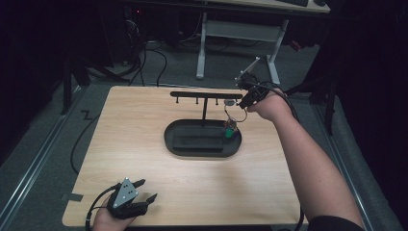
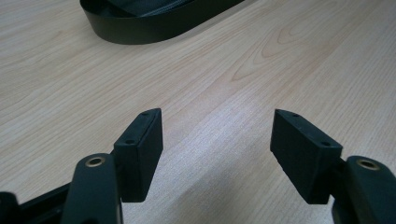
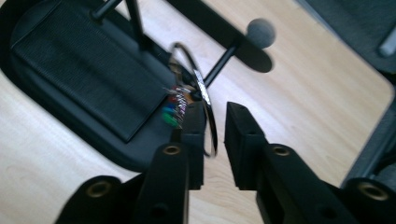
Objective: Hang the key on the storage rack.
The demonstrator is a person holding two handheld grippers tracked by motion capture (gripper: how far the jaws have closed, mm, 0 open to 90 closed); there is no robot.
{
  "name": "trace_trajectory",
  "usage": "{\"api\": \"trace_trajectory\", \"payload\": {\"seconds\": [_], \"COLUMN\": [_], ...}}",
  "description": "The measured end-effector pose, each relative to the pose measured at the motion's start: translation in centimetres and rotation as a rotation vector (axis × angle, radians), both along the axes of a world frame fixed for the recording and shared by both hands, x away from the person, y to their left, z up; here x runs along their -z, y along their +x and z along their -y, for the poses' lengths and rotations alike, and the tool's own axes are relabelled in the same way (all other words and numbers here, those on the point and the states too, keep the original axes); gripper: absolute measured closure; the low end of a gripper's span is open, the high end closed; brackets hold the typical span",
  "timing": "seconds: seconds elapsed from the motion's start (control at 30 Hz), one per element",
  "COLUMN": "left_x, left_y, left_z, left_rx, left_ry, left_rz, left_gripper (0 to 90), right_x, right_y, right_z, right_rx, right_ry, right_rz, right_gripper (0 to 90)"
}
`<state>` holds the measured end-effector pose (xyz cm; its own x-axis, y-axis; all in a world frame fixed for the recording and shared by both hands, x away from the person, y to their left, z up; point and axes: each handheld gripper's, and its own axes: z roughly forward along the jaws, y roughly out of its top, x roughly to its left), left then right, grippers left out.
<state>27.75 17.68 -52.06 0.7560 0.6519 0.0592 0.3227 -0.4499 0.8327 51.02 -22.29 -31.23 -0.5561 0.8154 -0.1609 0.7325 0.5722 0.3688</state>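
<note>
Right claw (image 3: 215, 140) grips key ring (image 3: 198, 88) beside rack peg (image 3: 219, 63) for hanging; left claw (image 2: 217, 154) rests released on worktop (image 2: 233, 70).

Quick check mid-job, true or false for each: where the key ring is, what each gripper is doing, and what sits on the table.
1. The right gripper has the key ring between its jaws. True, though the jaws aren't fully shut.
2. The left gripper grips the tray. False: its jaws are open over bare table.
3. The key ring lies flat in the black tray. False: it hangs by the stand's crossbar.
4. A green tag dangles below the ring. True.
</note>
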Motion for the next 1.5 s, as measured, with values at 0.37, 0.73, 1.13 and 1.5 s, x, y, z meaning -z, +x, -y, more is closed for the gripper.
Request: {"api": "trace_trajectory", "payload": {"seconds": [0.37,0.73,1.13,1.5], "left_x": [-0.1,0.1,0.1,0.3], "left_y": [0.0,0.2,0.1,0.2], "left_z": [0.3,0.8,1.2,1.5], "left_rx": [0.004,0.006,0.016,0.028], "left_ry": [0.003,0.008,0.020,0.028], "left_rz": [0.007,-0.010,-0.012,-0.017], "left_gripper": [34.8,35.2,35.4,35.5], "right_x": [0.8,5.6,11.1,14.3], "right_y": [-3.2,-6.8,-10.1,-13.1], "right_z": [1.8,4.5,5.6,5.2], "right_rx": [0.029,0.045,0.028,0.004], "right_ry": [0.052,0.195,0.260,0.269], "right_rz": [0.039,0.093,0.162,0.205], "right_gripper": [57.7,42.9,39.6,30.4]}}
